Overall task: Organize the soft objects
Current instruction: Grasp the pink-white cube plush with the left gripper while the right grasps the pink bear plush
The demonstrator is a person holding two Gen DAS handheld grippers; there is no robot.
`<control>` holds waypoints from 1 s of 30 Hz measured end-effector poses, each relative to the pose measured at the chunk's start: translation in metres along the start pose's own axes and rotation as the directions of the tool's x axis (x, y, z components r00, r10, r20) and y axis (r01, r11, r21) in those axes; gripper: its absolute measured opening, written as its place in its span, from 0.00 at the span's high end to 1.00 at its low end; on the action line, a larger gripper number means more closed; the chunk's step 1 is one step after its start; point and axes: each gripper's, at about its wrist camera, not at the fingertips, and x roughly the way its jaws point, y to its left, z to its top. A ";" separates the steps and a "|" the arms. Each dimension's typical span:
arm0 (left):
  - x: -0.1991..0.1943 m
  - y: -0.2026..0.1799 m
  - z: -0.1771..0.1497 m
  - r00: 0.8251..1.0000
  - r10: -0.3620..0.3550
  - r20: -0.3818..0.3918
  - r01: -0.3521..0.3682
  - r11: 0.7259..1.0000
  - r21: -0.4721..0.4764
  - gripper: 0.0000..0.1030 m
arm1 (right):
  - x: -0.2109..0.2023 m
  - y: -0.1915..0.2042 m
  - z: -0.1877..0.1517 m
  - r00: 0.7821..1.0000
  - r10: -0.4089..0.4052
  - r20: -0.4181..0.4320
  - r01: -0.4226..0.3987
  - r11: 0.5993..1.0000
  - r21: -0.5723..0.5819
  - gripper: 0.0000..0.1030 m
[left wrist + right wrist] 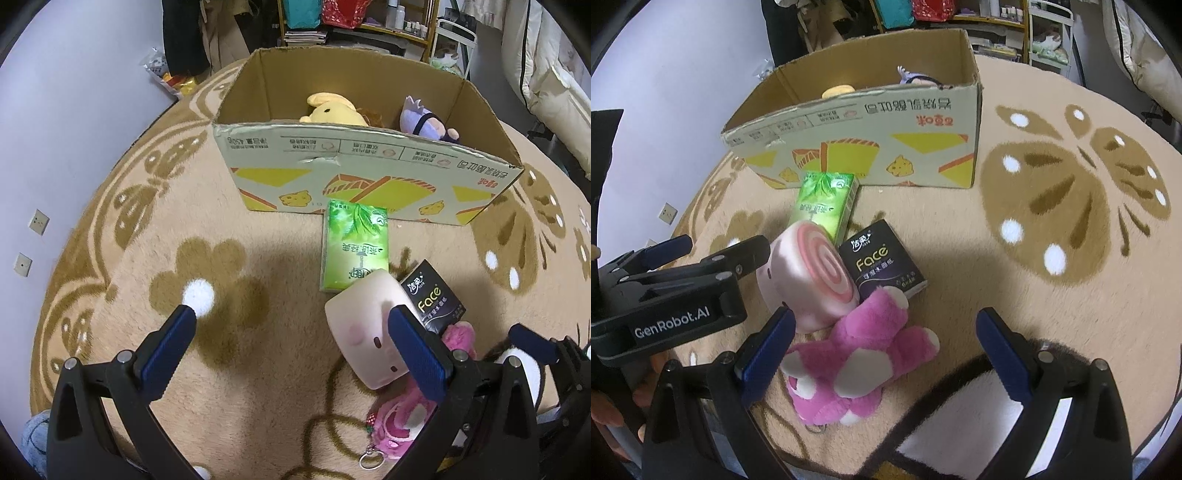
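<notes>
Two toys are in the box, and more wait on the rug.

The cardboard box (369,166) holds a yellow plush (332,110) and a purple plush (424,120). The pink bear (857,365), the round pink cushion (812,273), the green tissue pack (825,205) and the black tissue pack (882,264) lie outside, close together. The left tool (291,338) and right tool (886,336) are both spread wide, holding nothing.

Right gripper (886,332) spread wide above pink plush bear (857,369) lying on beige patterned rug (1052,295). Pink swirl-faced round cushion (809,273) touches bear, beside black tissue pack (882,258) and green tissue pack (825,206). Open cardboard box (886,144) behind. Left gripper (701,254) at left edge, near cushion.
</notes>
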 end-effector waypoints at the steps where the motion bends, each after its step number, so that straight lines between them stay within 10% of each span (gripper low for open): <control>1: 0.002 0.000 0.000 1.000 -0.007 -0.006 0.007 1.000 0.000 0.00 | 0.002 0.000 0.000 1.000 -0.001 -0.011 0.001 1.000 0.003 0.00; 30: 0.023 -0.030 -0.002 0.994 -0.088 -0.064 0.089 0.996 0.007 0.10 | 0.038 -0.003 0.000 0.991 0.011 -0.132 -0.003 0.998 0.063 0.00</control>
